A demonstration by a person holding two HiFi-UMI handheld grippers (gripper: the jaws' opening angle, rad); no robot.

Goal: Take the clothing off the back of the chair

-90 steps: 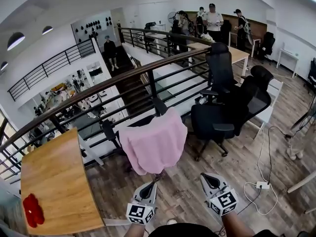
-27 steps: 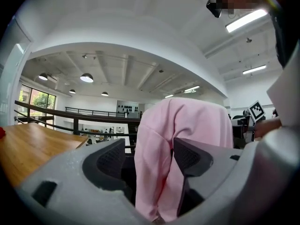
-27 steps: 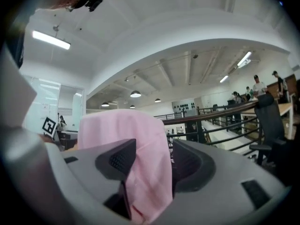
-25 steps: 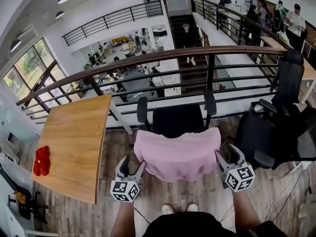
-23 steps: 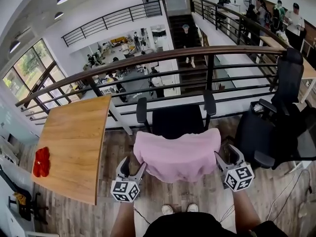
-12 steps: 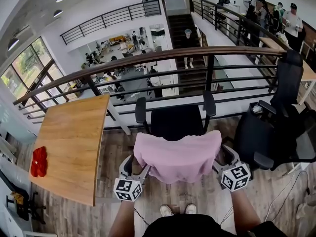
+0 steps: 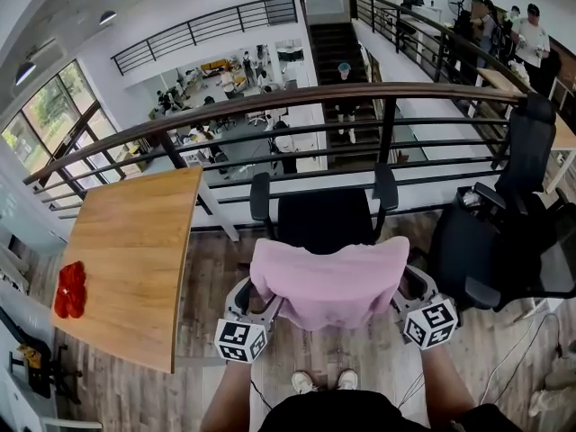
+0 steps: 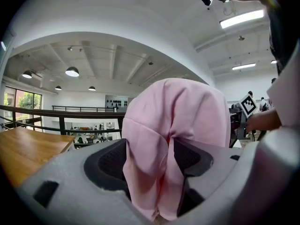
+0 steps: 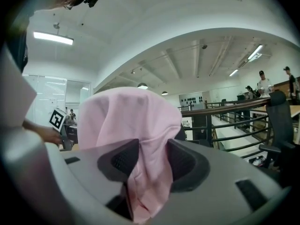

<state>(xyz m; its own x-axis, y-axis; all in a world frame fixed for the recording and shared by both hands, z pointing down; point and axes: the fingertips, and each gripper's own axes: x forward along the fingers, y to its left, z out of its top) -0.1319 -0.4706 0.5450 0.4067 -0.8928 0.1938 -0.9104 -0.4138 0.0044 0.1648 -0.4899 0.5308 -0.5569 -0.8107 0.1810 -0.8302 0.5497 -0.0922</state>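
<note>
Head view: left tongs point(image 7: 256, 297) and right tongs point(image 7: 405, 288), jaws just closing, each pinch a fold of the pink garment point(image 7: 328, 275). I'd expect it to snag on the chair point(image 7: 324, 220) back, or slip from the looser left pinch.

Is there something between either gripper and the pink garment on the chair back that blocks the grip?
Nothing visible does. The pink garment lies between the jaws of the left gripper and the right gripper, which have just been closing on its two side edges. It hangs over the back of the black office chair.
</note>
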